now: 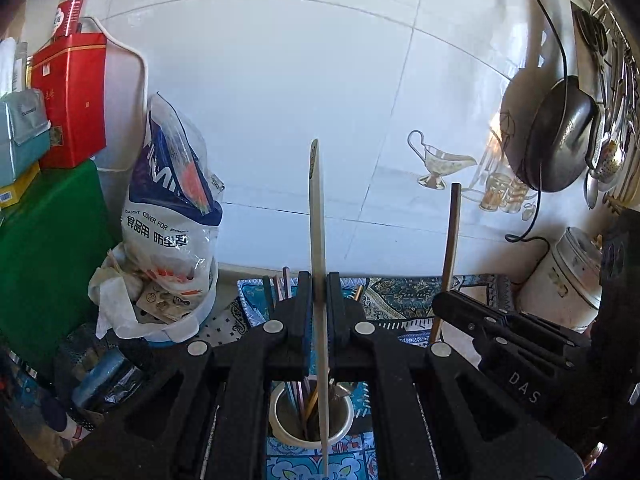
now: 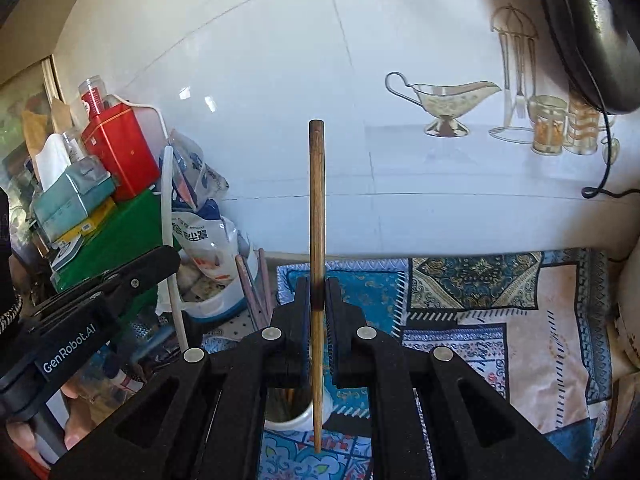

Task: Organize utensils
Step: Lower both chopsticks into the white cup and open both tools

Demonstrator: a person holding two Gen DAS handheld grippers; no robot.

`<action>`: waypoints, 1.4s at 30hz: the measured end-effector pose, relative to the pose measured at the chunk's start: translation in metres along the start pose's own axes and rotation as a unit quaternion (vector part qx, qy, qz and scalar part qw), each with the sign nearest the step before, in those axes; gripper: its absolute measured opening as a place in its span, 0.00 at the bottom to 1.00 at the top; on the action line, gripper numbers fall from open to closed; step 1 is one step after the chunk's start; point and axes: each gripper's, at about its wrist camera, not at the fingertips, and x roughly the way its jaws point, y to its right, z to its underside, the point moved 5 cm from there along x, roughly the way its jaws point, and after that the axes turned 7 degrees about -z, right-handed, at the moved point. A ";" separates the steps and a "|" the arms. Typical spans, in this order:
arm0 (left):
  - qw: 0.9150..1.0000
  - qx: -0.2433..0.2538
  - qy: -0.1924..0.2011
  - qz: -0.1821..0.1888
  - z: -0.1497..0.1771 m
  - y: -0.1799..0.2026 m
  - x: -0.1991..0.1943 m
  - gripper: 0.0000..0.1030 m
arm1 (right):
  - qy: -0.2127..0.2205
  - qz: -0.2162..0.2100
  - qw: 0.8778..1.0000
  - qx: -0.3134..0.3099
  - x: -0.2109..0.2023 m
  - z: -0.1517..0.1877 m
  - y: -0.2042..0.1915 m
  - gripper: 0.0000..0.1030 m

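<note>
My left gripper (image 1: 319, 292) is shut on a pale cream chopstick (image 1: 316, 208) held upright, its lower end reaching past the white cup (image 1: 280, 426) below. The cup holds several chopsticks. My right gripper (image 2: 319, 292) is shut on a brown wooden chopstick (image 2: 317, 196), also upright, its tip just in front of the same white cup (image 2: 294, 424). The right gripper (image 1: 500, 326) with its brown chopstick (image 1: 452, 232) shows at the right of the left wrist view. The left gripper (image 2: 120, 280) with the cream chopstick (image 2: 170, 216) shows at the left of the right wrist view.
A patterned blue cloth (image 2: 500, 320) covers the counter. A white tub with a plastic bag (image 1: 172, 220), a red tin (image 1: 72, 100) and a green box (image 1: 44, 248) stand at the left. A dark pan (image 1: 560, 136) and hung utensils are on the right wall. White tiled wall behind.
</note>
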 end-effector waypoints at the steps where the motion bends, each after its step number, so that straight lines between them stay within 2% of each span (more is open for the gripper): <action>1: 1.000 -0.003 0.000 -0.002 -0.001 -0.003 0.004 0.04 | 0.001 -0.002 1.000 0.000 0.005 -0.001 -0.002 0.06; 8: 0.999 -0.033 0.007 -0.013 0.002 -0.023 0.037 0.04 | 0.009 0.007 1.000 0.003 0.042 0.001 -0.002 0.06; 16: 0.998 -0.038 0.029 -0.041 0.021 -0.032 0.064 0.04 | 0.017 0.012 1.000 0.010 0.054 0.019 0.004 0.06; 22: 0.999 -0.017 -0.008 -0.043 0.048 -0.025 0.071 0.04 | -0.021 0.010 1.000 0.000 0.051 0.036 0.001 0.07; 26: 0.998 0.007 -0.044 -0.044 0.064 -0.016 0.065 0.04 | -0.068 -0.003 0.998 -0.015 0.041 0.046 0.000 0.07; 28: 0.997 0.018 -0.062 -0.048 0.070 -0.012 0.058 0.04 | -0.091 -0.011 0.995 -0.028 0.030 0.049 -0.001 0.08; 32: 0.995 0.024 -0.075 -0.068 0.072 -0.003 0.031 0.06 | -0.100 -0.027 0.993 -0.050 0.001 0.049 -0.001 0.25; 35: 0.994 0.018 -0.067 -0.082 0.066 0.006 -0.001 0.13 | -0.090 -0.035 0.992 -0.076 -0.033 0.041 -0.005 0.25; 40: 0.996 -0.001 -0.010 -0.084 0.046 0.022 -0.072 0.29 | -0.050 -0.042 0.992 -0.107 -0.096 0.025 -0.016 0.25; 42: 0.995 -0.001 0.025 -0.102 0.038 0.027 -0.105 0.33 | -0.027 -0.047 0.993 -0.107 -0.120 0.019 -0.020 0.25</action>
